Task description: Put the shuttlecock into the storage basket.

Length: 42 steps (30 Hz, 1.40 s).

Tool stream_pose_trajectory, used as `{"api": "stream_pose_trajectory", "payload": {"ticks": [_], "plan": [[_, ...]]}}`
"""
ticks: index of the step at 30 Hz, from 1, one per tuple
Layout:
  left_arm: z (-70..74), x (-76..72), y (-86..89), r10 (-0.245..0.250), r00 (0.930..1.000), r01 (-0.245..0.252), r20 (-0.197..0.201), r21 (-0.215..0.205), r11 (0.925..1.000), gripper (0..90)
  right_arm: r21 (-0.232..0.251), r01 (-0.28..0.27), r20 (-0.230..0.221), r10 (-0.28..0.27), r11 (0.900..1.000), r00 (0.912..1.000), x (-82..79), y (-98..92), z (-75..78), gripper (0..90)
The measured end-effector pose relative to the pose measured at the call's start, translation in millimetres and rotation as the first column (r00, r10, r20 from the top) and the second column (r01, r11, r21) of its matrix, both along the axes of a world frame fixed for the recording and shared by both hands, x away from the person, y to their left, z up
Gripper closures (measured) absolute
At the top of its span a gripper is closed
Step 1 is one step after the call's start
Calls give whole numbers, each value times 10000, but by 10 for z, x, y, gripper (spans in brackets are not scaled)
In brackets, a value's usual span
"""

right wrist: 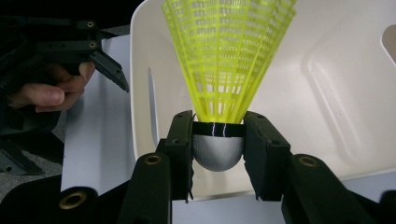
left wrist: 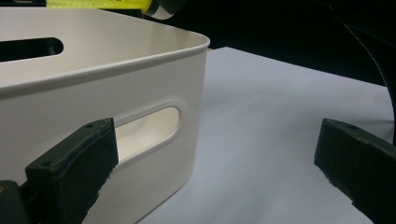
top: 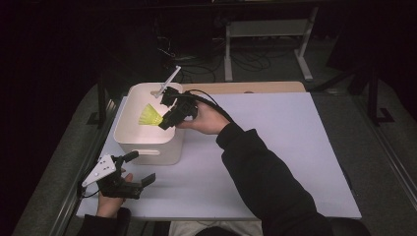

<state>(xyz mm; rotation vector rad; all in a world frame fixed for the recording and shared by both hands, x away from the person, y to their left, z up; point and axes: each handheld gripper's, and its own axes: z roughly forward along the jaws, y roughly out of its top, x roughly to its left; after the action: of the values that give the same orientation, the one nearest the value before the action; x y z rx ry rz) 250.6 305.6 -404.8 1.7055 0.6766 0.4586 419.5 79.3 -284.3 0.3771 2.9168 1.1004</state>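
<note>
Resting at the near left corner of the white counter (top: 275, 147), the left tool (top: 139, 169) has its black jaws spread wide with nothing between them, just beside the near wall of the white rectangular plastic bin (top: 147, 142) with slotted handles. To the right, the right tool (top: 164, 109) reaches over the bin's open top, its jaws clamped on the grey rounded cap of the yellow plastic mesh shuttlecock (right wrist: 226, 60). That shuttlecock hangs above the bin's bare interior, skirt pointing left.
</note>
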Motion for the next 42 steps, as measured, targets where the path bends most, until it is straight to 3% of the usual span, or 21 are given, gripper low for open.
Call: {"api": "stream_pose_trajectory", "payload": {"ticks": [27,32,42], "plan": [[1,-2,5,-7,10000,7,21,27,10000,0,-303,-28,-479,14,9995,9989,119,121,-244,625],[-1,-1,3,16,10000,-16,3,38,10000,0,-256,-106,-764,86,9996,9970,129,95,-223,462],[-2,-3,3,-1,10000,2,-20,86,10000,0,-21,259,-327,-259,9997,9991,88,-42,-72,221]]}}
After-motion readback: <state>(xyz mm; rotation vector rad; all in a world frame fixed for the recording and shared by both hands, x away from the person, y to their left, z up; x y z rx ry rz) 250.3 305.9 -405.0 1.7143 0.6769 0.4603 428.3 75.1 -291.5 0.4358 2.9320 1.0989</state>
